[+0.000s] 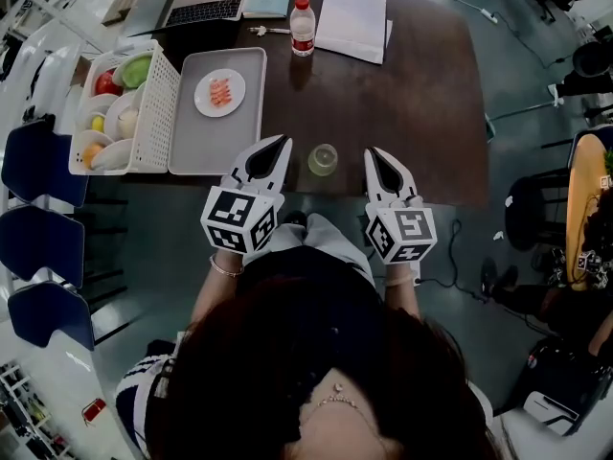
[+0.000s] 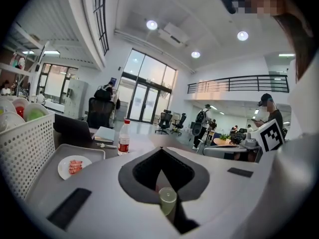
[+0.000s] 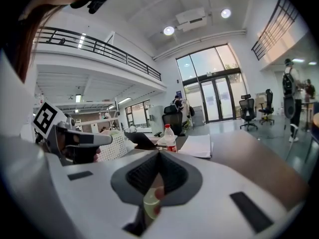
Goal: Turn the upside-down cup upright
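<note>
The left tongs [image 1: 283,142] are closed on nothing, at the near edge of the bench [image 1: 421,94]. Just to their right the cup [image 1: 323,159] stands on the bench, long axis vertical, mouth apparently up. Beyond it, the right tongs [image 1: 373,152] are likewise closed and empty.

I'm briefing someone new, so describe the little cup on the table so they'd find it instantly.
Find the dark brown table and follow its near edge to the middle. The cup stands there, between the tips of the left gripper and right gripper. It is translucent yellow-green, unlike the red-capped bottle at the far side.
</note>
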A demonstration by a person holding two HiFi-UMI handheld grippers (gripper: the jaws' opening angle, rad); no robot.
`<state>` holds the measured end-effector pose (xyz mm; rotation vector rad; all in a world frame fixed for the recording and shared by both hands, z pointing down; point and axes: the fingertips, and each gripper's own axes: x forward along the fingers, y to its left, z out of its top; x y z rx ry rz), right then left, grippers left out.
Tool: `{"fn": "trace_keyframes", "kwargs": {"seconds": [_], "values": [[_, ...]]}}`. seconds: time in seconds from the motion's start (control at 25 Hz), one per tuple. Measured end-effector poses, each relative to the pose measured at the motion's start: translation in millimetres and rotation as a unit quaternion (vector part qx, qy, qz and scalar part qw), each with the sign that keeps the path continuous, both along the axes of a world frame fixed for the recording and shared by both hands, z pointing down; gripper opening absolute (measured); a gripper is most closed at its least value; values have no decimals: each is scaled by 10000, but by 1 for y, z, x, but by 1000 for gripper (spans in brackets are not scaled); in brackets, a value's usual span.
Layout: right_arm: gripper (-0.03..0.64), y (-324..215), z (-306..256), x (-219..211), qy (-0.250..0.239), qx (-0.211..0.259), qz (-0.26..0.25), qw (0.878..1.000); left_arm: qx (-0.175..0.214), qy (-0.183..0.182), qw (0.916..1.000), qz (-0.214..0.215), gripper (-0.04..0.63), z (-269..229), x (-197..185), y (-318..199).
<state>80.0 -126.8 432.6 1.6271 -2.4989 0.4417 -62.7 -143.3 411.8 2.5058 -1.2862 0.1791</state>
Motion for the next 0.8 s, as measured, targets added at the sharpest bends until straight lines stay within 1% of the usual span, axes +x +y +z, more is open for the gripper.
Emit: {"fn": "trace_keyframes", "kwargs": {"seconds": [0.24,0.52,0.64,0.8], "values": [[17,-2,1,-6,275,-67,-97,9996,80,-6,9999,-132,3,-2,-8,1],[17,-3,2,-8,489,-18,-90,9988,295,237,9991,-207,3,-12,-11,2],[17,-4,2,-6,512,-41,-62,9987,340,191,9991,-185,3,-11,-9,1],[17,-5,2,-5,529,-58,-53,9986,465,18,9987,-228,3,-9,-8,0]]}}
